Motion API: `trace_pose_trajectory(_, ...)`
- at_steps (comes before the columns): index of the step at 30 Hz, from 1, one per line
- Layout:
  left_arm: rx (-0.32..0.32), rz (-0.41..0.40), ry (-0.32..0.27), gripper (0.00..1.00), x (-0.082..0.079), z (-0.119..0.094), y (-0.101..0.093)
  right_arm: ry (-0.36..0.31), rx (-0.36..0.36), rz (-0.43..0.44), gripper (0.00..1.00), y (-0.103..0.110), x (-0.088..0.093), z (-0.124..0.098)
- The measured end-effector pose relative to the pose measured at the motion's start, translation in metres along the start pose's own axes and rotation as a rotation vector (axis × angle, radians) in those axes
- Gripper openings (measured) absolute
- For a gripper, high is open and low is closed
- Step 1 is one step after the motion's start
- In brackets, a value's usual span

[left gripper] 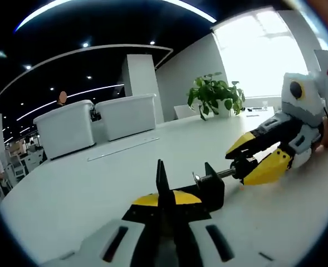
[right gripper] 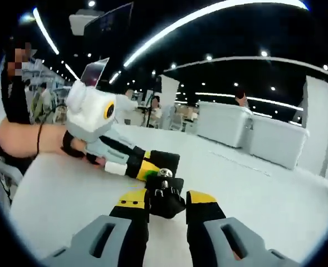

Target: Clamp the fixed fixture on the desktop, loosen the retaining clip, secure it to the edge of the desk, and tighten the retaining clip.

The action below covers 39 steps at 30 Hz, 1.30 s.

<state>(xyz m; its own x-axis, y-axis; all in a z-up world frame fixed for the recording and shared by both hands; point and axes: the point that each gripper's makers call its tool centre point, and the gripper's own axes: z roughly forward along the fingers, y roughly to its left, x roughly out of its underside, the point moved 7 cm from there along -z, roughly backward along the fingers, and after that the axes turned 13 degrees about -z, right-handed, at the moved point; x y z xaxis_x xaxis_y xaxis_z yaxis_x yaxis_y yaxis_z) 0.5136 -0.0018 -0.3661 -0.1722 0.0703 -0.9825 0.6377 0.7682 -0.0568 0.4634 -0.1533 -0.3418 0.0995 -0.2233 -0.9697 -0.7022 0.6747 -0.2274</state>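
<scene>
While both tools pinch it, black clamp (left gripper: 208,186) on the desk (left gripper: 97,183), screw (left gripper: 222,174) lengthwise toward right tool (left gripper: 251,159).

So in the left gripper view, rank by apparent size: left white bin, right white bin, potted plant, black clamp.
1-2. Left white bin and right white bin: alike, unranked.
3. Potted plant.
4. Black clamp, though nearness inflates it.

Clamp fixture (left gripper: 205,186) on the desk (left gripper: 86,189), between both tools; two bins (left gripper: 97,122) and plant (left gripper: 215,94) behind.
</scene>
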Motion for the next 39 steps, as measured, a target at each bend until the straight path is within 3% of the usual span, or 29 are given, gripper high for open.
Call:
trace_pose_trajectory(2,-0.001,-0.001,0.000,0.06,0.000,0.000,-0.001,-0.025,-0.030,0.152,0.26,-0.006,-0.002,-0.005)
trace_pose_trajectory(4,-0.001,-0.001,0.000,0.06,0.000,-0.001,-0.004,-0.013,-0.026,0.195,0.28,-0.012,0.001,-0.008)
trace_pose_trajectory(11,-0.002,-0.005,0.001,0.06,0.000,-0.001,-0.007,0.025,-0.052,0.204,0.30,-0.005,0.006,-0.001)
trace_pose_trajectory(16,0.000,-0.010,0.002,0.06,0.000,-0.002,-0.009,0.038,-0.048,0.237,0.25,-0.008,0.008,0.002)
trace_pose_trajectory(24,-0.001,-0.013,0.003,0.06,0.000,0.000,-0.007,0.027,-0.044,0.188,0.24,-0.005,0.007,0.001)
trace_pose_trajectory(32,0.001,-0.015,0.000,0.05,0.000,0.000,-0.007,-0.008,-0.011,-0.258,0.23,0.006,0.002,0.000)
trace_pose_trajectory(35,-0.001,-0.020,0.004,0.05,0.000,0.000,-0.006,-0.001,0.010,-0.397,0.24,0.011,0.000,0.001)
trace_pose_trajectory(36,-0.001,-0.022,0.005,0.05,0.000,0.001,-0.005,0.006,0.018,-0.458,0.24,0.013,0.000,0.002)
trace_pose_trajectory(37,-0.001,-0.021,0.005,0.05,0.000,0.001,-0.005,0.010,0.021,-0.586,0.24,0.016,0.000,0.002)
trace_pose_trajectory(39,-0.002,-0.020,0.004,0.05,0.000,0.000,-0.005,0.049,0.051,-0.683,0.24,0.021,0.002,0.004)
